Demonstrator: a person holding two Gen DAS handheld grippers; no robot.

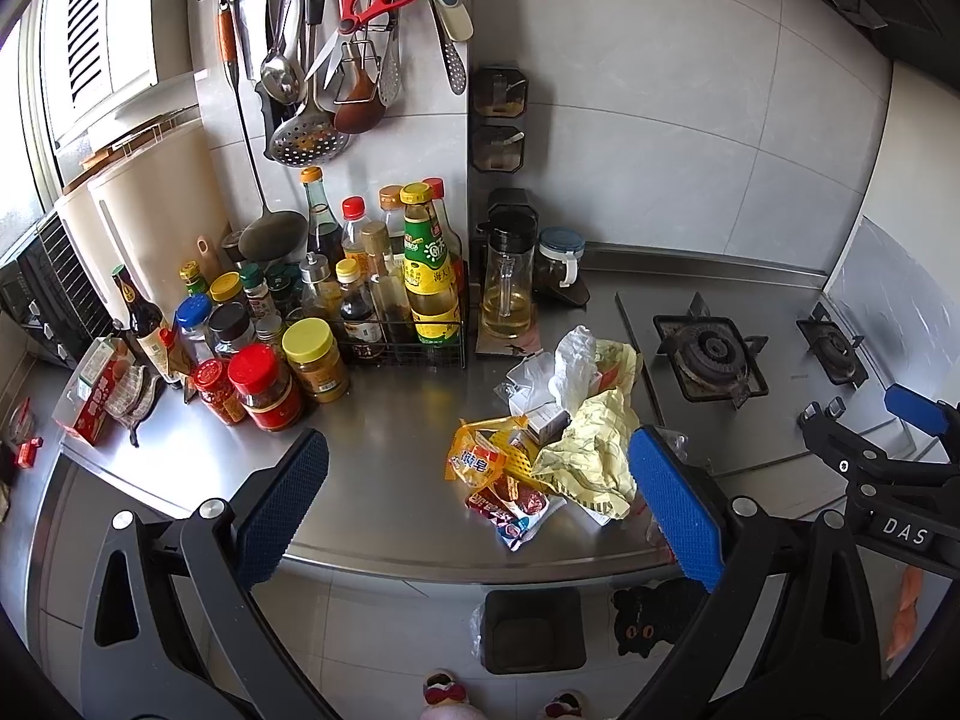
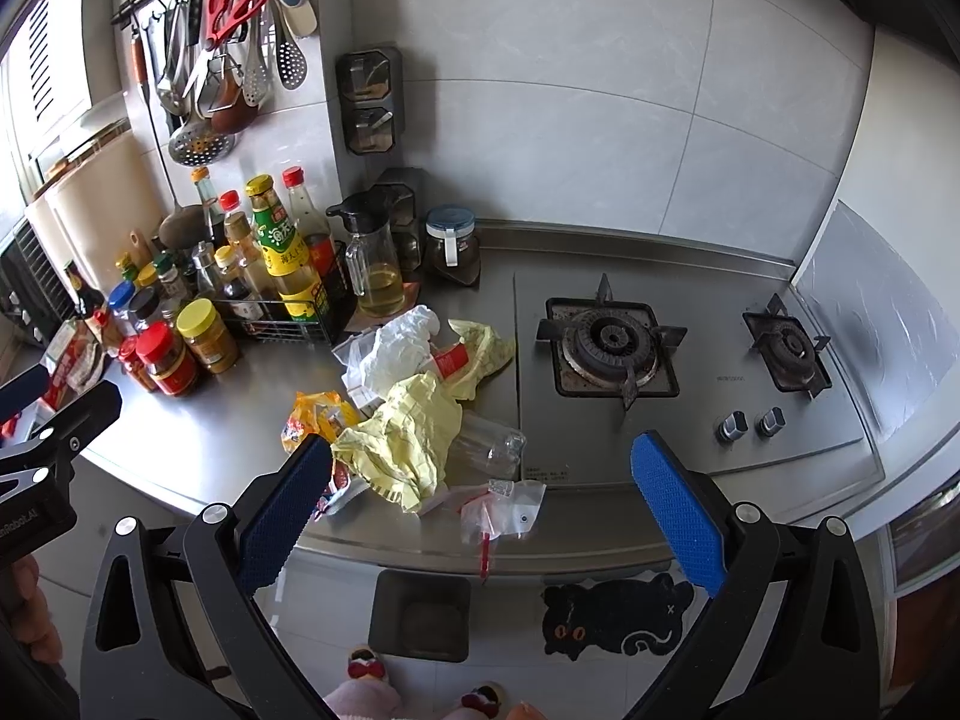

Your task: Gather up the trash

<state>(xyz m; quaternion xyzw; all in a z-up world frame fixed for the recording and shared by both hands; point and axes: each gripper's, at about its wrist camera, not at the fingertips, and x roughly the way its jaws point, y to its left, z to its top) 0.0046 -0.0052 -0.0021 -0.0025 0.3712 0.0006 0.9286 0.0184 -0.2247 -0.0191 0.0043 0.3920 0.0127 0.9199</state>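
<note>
A pile of trash lies on the steel counter (image 1: 384,450) near its front edge: crumpled yellow paper (image 1: 591,450) (image 2: 408,432), orange snack wrappers (image 1: 489,462) (image 2: 315,414), a white plastic bag (image 1: 573,369) (image 2: 399,348), a clear plastic bottle (image 2: 489,447) and clear zip bags (image 2: 510,510). My left gripper (image 1: 480,504) is open, above the counter edge in front of the pile. My right gripper (image 2: 480,510) is open, over the edge by the zip bags. A black trash bin (image 1: 534,630) (image 2: 420,615) stands on the floor below.
Many sauce bottles and jars (image 1: 312,312) crowd the counter's left back, with an oil jug (image 1: 507,294). Utensils (image 1: 336,48) hang on the wall rail. A two-burner gas stove (image 2: 690,354) is at right. A black cat mat (image 2: 618,618) lies on the floor.
</note>
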